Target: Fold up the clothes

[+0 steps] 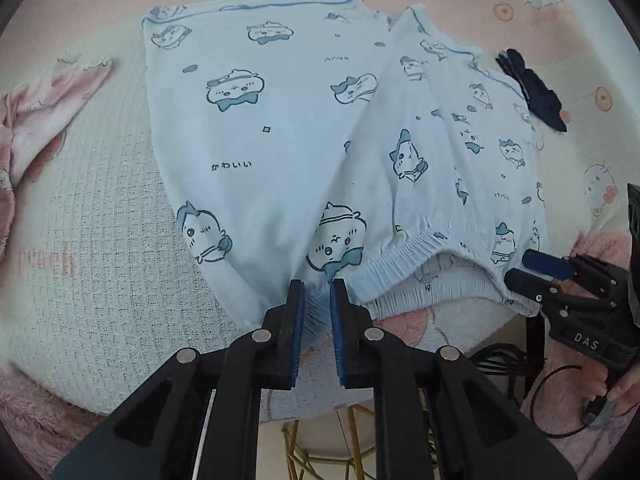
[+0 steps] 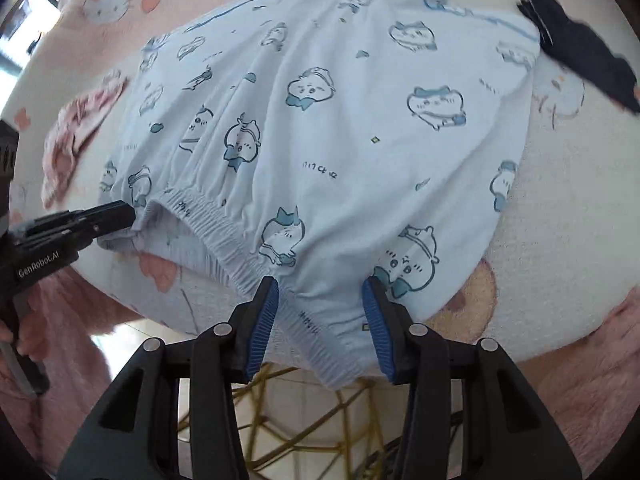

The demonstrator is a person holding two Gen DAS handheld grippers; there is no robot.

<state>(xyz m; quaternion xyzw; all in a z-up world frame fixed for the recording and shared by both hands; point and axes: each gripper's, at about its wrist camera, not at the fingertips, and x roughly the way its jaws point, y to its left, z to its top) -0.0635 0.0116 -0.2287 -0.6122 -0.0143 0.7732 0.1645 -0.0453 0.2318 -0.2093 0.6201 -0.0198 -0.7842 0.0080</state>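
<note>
Tongs (image 1: 317,282) (image 2: 320,280) — gripping shorts (image 1: 280,120) waistband.

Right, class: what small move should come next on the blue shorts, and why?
Probably close the right hand-held gripper on the waistband: its fingers stand open astride that edge, while the left hand-held gripper pinches the blue shorts.

Pale blue printed shorts on a pink and white cover

The shorts (image 1: 280,120) are light blue, scattered with white cartoon creatures outlined in dark blue, wearing teal bows, with small dark Japanese lettering and a blue piping line at the leg hems. The cover (image 1: 100,240) under them is white with a waffle weave, turning pink toward its far edge with white cat faces and orange dots. A navy cloth (image 1: 532,88) lies at the far right. Both grippers are black with blue pads (image 2: 264,320).
</note>
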